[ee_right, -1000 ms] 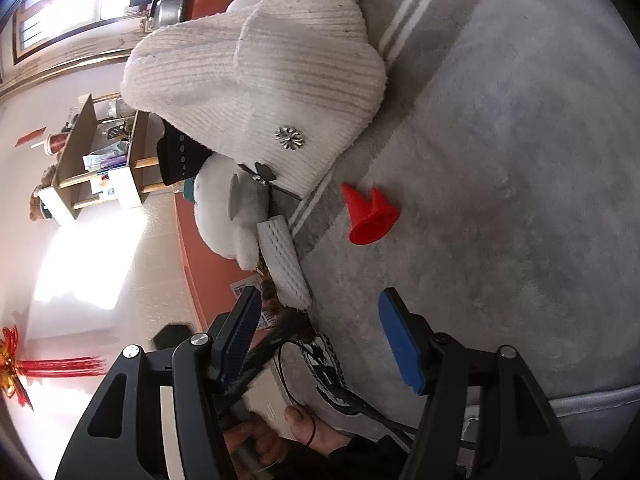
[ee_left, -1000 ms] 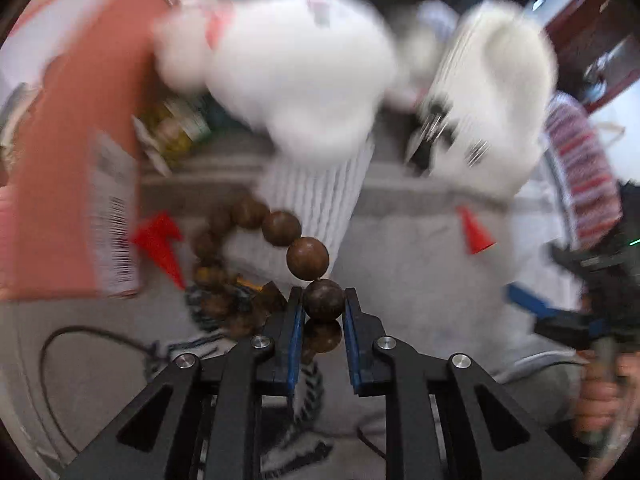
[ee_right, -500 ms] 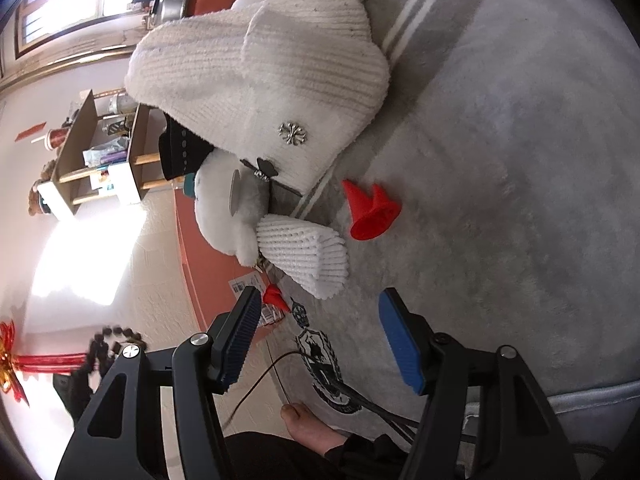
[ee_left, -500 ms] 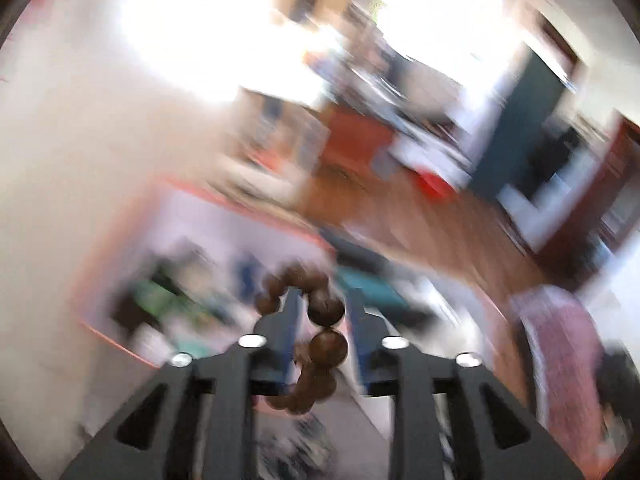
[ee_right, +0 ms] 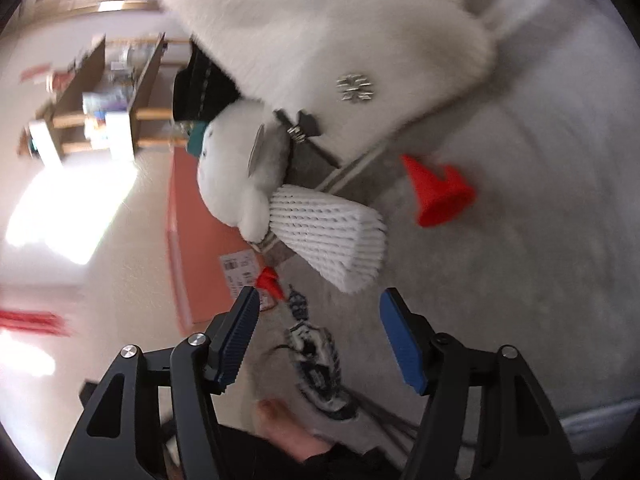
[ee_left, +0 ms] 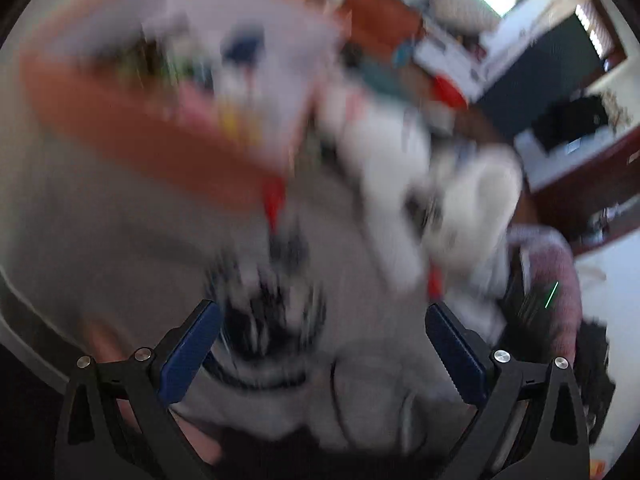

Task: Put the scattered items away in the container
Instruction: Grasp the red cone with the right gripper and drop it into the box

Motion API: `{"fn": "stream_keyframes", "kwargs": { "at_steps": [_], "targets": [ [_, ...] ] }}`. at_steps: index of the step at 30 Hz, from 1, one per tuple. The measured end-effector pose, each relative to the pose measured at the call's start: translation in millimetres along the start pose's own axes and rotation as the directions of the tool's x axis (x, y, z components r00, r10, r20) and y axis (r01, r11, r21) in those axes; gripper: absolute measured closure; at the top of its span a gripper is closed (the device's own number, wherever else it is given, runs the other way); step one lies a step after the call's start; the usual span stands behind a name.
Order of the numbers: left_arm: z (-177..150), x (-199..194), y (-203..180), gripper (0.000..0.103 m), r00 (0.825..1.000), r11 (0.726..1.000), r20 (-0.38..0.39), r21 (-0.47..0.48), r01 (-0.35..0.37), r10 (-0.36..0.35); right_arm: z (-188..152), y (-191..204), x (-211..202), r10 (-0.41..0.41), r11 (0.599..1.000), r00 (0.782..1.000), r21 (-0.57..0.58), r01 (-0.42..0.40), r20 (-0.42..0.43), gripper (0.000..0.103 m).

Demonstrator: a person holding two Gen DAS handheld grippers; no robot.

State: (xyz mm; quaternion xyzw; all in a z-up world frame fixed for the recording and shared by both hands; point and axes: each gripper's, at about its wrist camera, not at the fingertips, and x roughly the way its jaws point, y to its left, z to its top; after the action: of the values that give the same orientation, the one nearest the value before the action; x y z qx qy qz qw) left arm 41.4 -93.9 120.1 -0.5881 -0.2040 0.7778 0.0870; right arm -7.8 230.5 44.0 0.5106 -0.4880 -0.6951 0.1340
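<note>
My left hand-held gripper (ee_left: 322, 354) is opening, nothing between its jaws; the right hand-held gripper (ee_right: 318, 338) hangs released and empty. The soft, light white ribbed knit roll (ee_right: 326, 236) lies on the grey carpet (ee_right: 540, 280) beside the orange box (ee_right: 196, 248); I'd pinch its middle.

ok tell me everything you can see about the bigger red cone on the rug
The red cone looks like smooth, matte moulded plastic, bright red all over. It lies tipped on its side on the grey rug, its pointed tip toward the white knit hat and its flared base away from it; a second small peak juts from it near the base. It sits alone, beside the ribbed white knit piece without touching it. No gripper is near it.
</note>
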Motion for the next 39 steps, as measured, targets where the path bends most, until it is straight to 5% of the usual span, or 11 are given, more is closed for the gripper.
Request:
{"fn": "stream_keyframes", "kwargs": {
  "at_steps": [3, 5, 8, 13, 22, 27, 28, 31, 32, 37, 39],
  "targets": [
    [-28, 36, 13, 0.006, 0.993, 0.998, -0.121, -0.063, -0.020, 0.012, 7, 6, 23, -0.098, 0.995, 0.995, -0.031, 0.098, 0.005, 0.041],
    [-26, 37, 10, 0.007, 0.994, 0.998, -0.107, -0.066, 0.012, -0.019, 12, -1, 38, -0.126, 0.992, 0.992, -0.003, 0.126, 0.003, 0.054],
    [-25, 30, 2, 0.007, 0.999, 0.999, -0.036, -0.036, 0.028, -0.029, 11, -11, 53, -0.110, 0.993, 0.994, 0.032, 0.110, -0.001, 0.088],
    [-27, 49, 18, 0.007, 0.988, 0.984, -0.121, -0.162, 0.079, -0.099, -8, 17, 22, -0.034, 0.999, 0.998, -0.010, 0.035, 0.052, 0.098],
    [-29, 55, 20, 0.007, 0.983, 0.973, -0.125, -0.203, 0.111, -0.138, -50, 147, -31, 0.119, 0.968, 0.989, -0.230, -0.098, 0.083, 0.098],
    [-29, 57, 27, 0.006, 0.979, 0.966, -0.124, -0.222, 0.131, -0.161, -80, 265, -11, 0.195, 0.876, 0.981, -0.449, -0.179, -0.010, 0.098],
    [-29, 57, 28, 0.006, 0.979, 0.966, -0.124, -0.222, 0.133, -0.163, -84, 283, -2, 0.182, 0.859, 0.983, -0.482, -0.173, -0.029, 0.098],
    [-29, 57, 30, 0.006, 0.978, 0.964, -0.122, -0.229, 0.135, -0.166, -98, 321, 25, 0.074, 0.823, 0.997, -0.563, -0.072, -0.019, 0.057],
    [-29, 56, 31, 0.006, 0.979, 0.963, -0.119, -0.231, 0.137, -0.168, -102, 323, 28, 0.056, 0.808, 0.998, -0.588, -0.046, -0.001, 0.052],
    [-28, 57, 38, 0.006, 0.974, 0.950, -0.118, -0.271, 0.156, -0.193, -95, 270, 42, -0.089, 0.791, 0.995, -0.604, 0.097, 0.044, 0.053],
    [-28, 56, 41, 0.006, 0.972, 0.941, -0.109, -0.293, 0.169, -0.209, -81, 238, 62, -0.219, 0.739, 0.975, -0.648, 0.184, 0.027, 0.053]
  ]
}}
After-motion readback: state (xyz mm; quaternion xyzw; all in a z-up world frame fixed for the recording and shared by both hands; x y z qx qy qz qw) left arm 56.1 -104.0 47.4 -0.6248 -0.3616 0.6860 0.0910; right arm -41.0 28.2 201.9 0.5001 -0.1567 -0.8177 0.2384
